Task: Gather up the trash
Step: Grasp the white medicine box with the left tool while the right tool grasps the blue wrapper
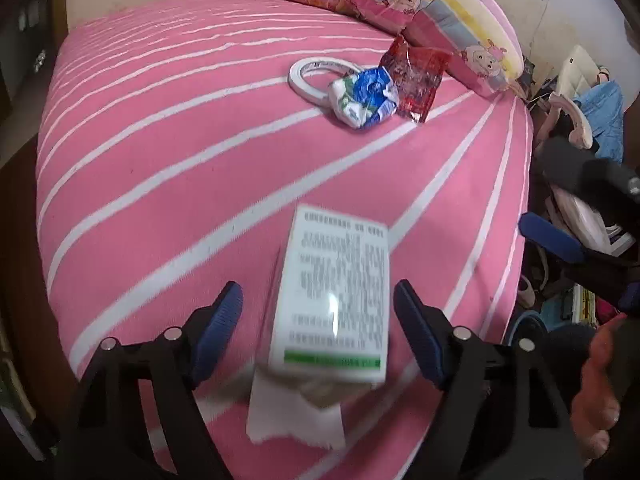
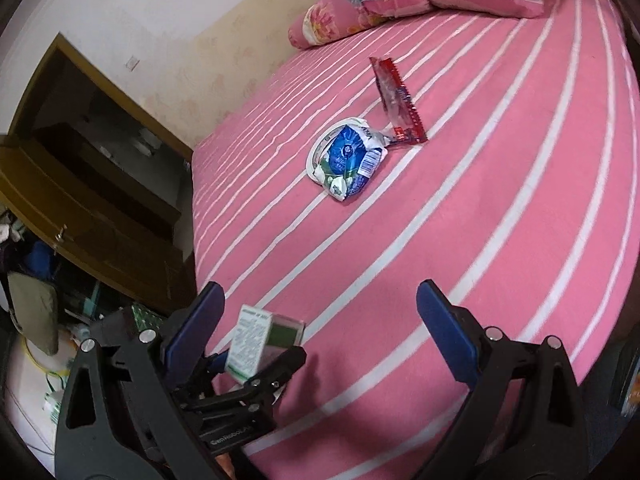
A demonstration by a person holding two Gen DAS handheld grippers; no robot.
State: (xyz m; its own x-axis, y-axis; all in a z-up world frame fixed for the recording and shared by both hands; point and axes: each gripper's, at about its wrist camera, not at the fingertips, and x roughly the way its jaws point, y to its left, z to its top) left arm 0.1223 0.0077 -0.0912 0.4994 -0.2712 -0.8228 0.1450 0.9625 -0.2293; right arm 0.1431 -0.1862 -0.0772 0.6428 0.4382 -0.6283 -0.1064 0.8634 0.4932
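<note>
**Box between the fingers, not yet gripped**

The left gripper (image 1: 318,320) has its fingers apart, either side of the white box (image 1: 332,292) on the bed (image 1: 160,168); a late squeeze could knock it away. The right gripper (image 2: 320,336) is apart, empty; the wrappers (image 2: 348,160) lie well ahead.

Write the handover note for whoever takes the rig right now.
Left gripper: jaws open either side of the white box, not pressing on it; a paper scrap lies under it.
Right gripper: jaws open, empty.
On the bed, farther off: crumpled blue-and-white wrapper, red wrapper, tape roll, bunched together.
Done: nothing visibly collected.
Left: grip the box, then gather the wrappers.
</note>
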